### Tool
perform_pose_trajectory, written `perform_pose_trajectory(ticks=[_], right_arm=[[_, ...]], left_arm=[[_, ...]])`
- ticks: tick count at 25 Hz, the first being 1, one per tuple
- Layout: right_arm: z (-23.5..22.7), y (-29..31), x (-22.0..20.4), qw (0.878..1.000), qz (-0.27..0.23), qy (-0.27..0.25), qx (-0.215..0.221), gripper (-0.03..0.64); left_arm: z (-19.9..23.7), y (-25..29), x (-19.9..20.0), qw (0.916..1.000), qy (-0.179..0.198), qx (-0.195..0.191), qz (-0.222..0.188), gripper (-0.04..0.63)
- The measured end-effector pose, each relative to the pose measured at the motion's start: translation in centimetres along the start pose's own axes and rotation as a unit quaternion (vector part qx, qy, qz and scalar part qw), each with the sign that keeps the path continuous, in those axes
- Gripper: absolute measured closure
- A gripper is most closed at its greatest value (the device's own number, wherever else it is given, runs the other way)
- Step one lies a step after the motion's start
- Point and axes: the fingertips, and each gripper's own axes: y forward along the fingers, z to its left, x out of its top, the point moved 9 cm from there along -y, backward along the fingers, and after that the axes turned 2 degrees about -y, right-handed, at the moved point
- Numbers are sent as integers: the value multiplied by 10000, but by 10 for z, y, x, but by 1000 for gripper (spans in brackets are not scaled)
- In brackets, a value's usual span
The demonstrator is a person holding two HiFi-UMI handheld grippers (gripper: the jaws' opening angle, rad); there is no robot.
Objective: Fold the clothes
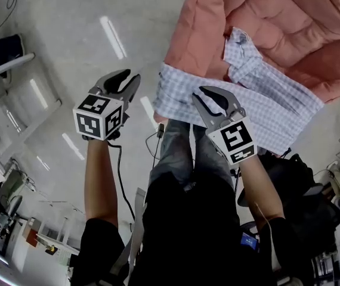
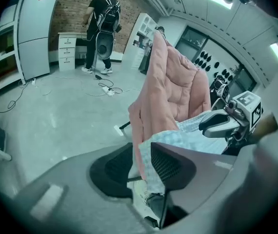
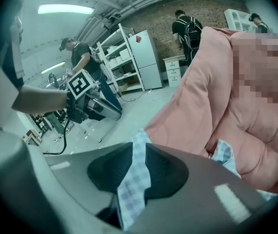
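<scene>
A blue-and-white checked shirt (image 1: 259, 94) hangs over a pink padded cover (image 1: 289, 22) at the upper right of the head view. My right gripper (image 1: 197, 94) is at the shirt's lower left edge, shut on it; in the right gripper view the checked cloth (image 3: 131, 189) runs between its pads (image 3: 166, 172). My left gripper (image 1: 132, 76) hovers over the floor, left of the shirt and apart from it. Its jaws stand open with a gap, and the shirt (image 2: 192, 135) and pink cover (image 2: 173, 91) show beyond it. The right gripper (image 2: 222, 123) shows in that view too.
Grey floor (image 1: 68, 34) lies to the left, with a black cable (image 1: 120, 177) trailing from the left gripper. The holder's jeans-clad legs (image 1: 179, 151) are below the shirt. People stand by a white drawer unit (image 2: 67, 50), with a fridge (image 3: 146, 57) and shelves (image 3: 119, 57) farther off.
</scene>
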Motion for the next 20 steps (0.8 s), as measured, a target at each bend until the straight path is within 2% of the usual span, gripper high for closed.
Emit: perform_pose_trajectory(ticks=[3,8,14,18,20], right_arm=[[-4,-1,-2,10000,-22,64,-53,526],[-24,-18,-8,9992,-111,253,-306,526],[-56,-55,-30,9942,-253,593,-859,526],[-81,-79,-49,9899,-342,813,-1114,526],[-91,-92,-51,9881,-418,847,-1212,526]], left_arm=[[-9,3,7,9999,59,-139,-30,471],[-43,9,37,9977,501,-403,-203,471],[-107,44,89,9886,1139,-953,-258,471],[-148,85,112,9818,1566,-1069,-143,471],[-166,102,120,9806,1586,-1149,-62,472]])
